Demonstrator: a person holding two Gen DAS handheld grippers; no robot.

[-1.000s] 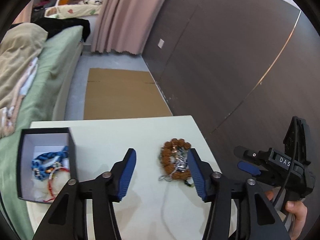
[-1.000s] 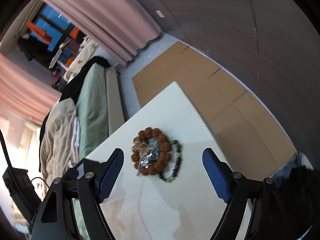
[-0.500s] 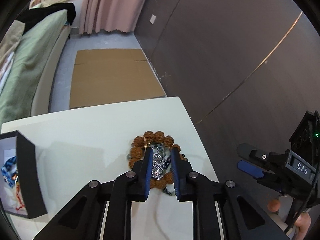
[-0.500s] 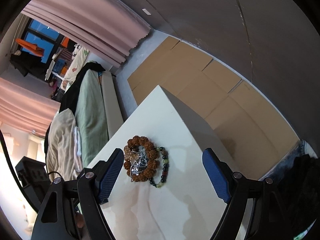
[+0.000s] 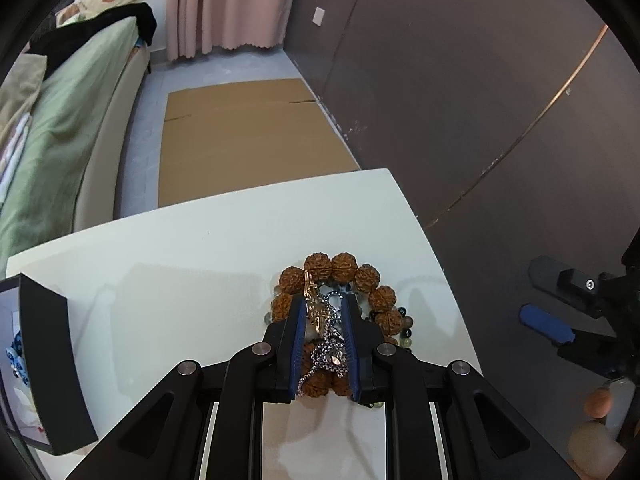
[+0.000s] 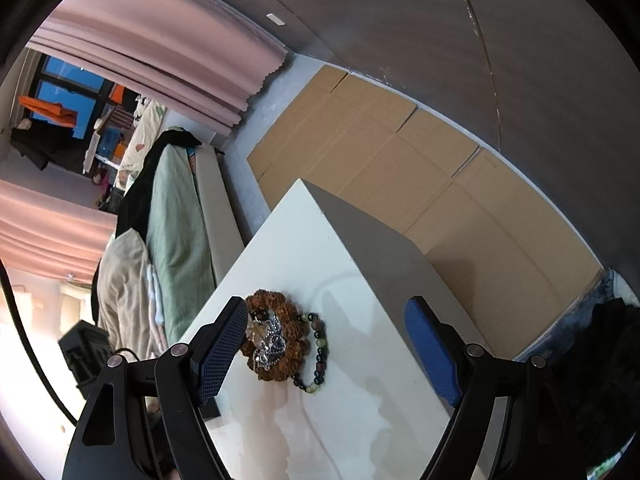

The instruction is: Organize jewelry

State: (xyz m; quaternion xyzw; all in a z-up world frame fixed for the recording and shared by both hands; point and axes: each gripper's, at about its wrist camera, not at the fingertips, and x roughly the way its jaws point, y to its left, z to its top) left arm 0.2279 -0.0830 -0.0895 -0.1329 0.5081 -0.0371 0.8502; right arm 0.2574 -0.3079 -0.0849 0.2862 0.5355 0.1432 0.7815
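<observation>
White tabletop (image 5: 192, 264), matte, fills the lower middle of the left wrist view; its far edge runs across mid-frame, its right edge drops off toward the dark brown wall panels (image 5: 460, 92). Beyond the far edge: grey floor with flattened cardboard (image 5: 248, 140), pink curtain (image 5: 228, 4) at top, green-covered bed (image 5: 60, 128) along the left.

Jewelry pile sits near the table's right edge: a brown seed-bead bracelet (image 5: 340, 276) ringing a tangle of silver and gold chain (image 5: 326, 332), with a smaller green-and-dark bead bracelet (image 6: 318, 354) touching its side.

Left gripper (image 5: 323, 322): jaws have just been closing, now narrow, blue pads pinching the chain over the ring's centre.

Right gripper (image 6: 326, 350): jaws wide, nothing between the pads, hanging above the table just beside the pile.

Black open box (image 5: 44, 364) at the lower left edge, well apart from the pile; bare tabletop lies between.
</observation>
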